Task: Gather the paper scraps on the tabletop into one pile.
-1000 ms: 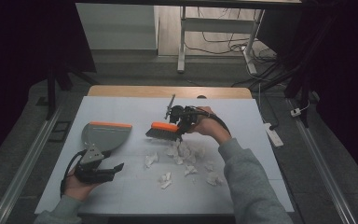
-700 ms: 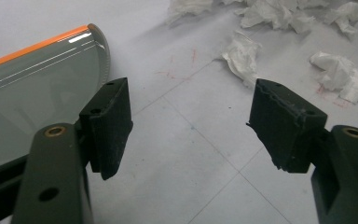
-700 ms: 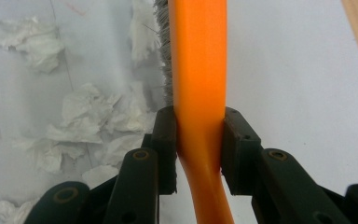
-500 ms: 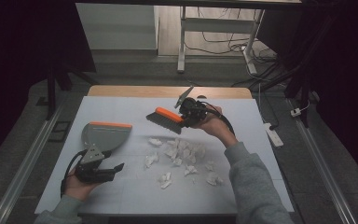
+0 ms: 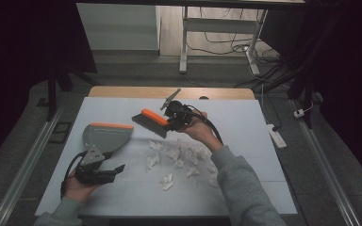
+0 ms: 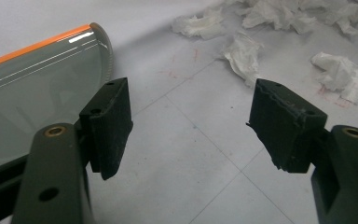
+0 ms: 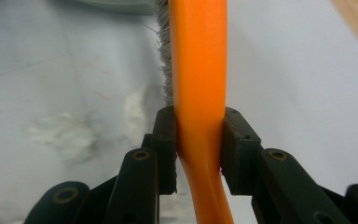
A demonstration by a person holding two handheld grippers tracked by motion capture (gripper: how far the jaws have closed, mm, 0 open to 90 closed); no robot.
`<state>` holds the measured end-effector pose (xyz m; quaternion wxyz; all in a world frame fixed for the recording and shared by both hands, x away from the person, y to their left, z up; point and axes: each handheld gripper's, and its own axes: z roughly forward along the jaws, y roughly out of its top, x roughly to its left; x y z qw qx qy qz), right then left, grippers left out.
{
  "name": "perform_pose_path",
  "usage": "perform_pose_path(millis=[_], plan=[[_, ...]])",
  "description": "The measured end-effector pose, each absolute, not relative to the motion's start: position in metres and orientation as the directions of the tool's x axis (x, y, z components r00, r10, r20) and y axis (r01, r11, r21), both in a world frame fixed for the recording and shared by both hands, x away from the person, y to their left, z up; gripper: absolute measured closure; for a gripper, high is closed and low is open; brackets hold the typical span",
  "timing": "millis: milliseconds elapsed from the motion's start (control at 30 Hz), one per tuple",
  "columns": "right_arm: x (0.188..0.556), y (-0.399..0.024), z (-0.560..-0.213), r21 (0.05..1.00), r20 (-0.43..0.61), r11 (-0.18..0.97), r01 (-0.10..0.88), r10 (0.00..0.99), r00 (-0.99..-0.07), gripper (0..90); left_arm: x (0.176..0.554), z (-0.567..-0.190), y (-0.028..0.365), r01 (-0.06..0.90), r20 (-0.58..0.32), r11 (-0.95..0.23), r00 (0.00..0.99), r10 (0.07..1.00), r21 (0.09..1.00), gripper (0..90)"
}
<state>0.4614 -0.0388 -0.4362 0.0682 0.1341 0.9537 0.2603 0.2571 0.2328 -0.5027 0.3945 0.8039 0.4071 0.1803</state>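
R gripper (image 5: 172, 120) clamps brush (image 5: 149, 122) handle, held above table past paper scraps (image 5: 179, 154). L gripper (image 6: 191, 126) jaws wide, empty, beside dustpan (image 5: 106, 136). Step: sweep setup. Next: lower bristles behind scraps, pull toward pan.

The pale table (image 5: 245, 117) bears a grey dustpan (image 5: 104, 137) and scattered crumpled tissues (image 5: 181, 155).
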Motion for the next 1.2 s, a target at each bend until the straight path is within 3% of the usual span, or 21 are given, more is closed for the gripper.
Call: perform_pose_path(millis=[267,500,633,800,1000,1200], plan=[[0.432,-0.028,-0.434,0.521,0.11,0.768,0.373,0.373,-0.921,69.4,0.257,-0.502,0.23,0.511,-0.022,-0.366,0.603,0.797,0.778,30.3],[0.434,-0.009,-0.464,0.469,0.202,0.719,0.513,0.479,-0.855,69.5,0.257,-0.503,0.23,0.512,-0.022,-0.369,0.606,0.795,0.776,30.3],[0.439,-0.014,-0.47,0.41,0.164,0.729,0.548,0.532,-0.831,69.5,0.257,-0.503,0.231,0.51,-0.025,-0.366,0.608,0.794,0.779,30.3],[0.444,-0.048,-0.465,0.364,0.171,0.693,0.622,0.607,-0.776,69.5,0.257,-0.503,0.23,0.508,-0.024,-0.368,0.611,0.792,0.779,30.3],[0.437,-0.077,-0.443,0.442,0.181,0.657,0.61,0.601,-0.778,69.5,0.257,-0.502,0.23,0.508,-0.019,-0.368,0.607,0.795,0.779,30.3],[0.411,-0.071,-0.423,0.498,0.228,0.663,0.558,0.521,-0.823,69.5,0.258,-0.503,0.232,0.513,-0.025,-0.361,0.6,0.799,0.778,30.3]])
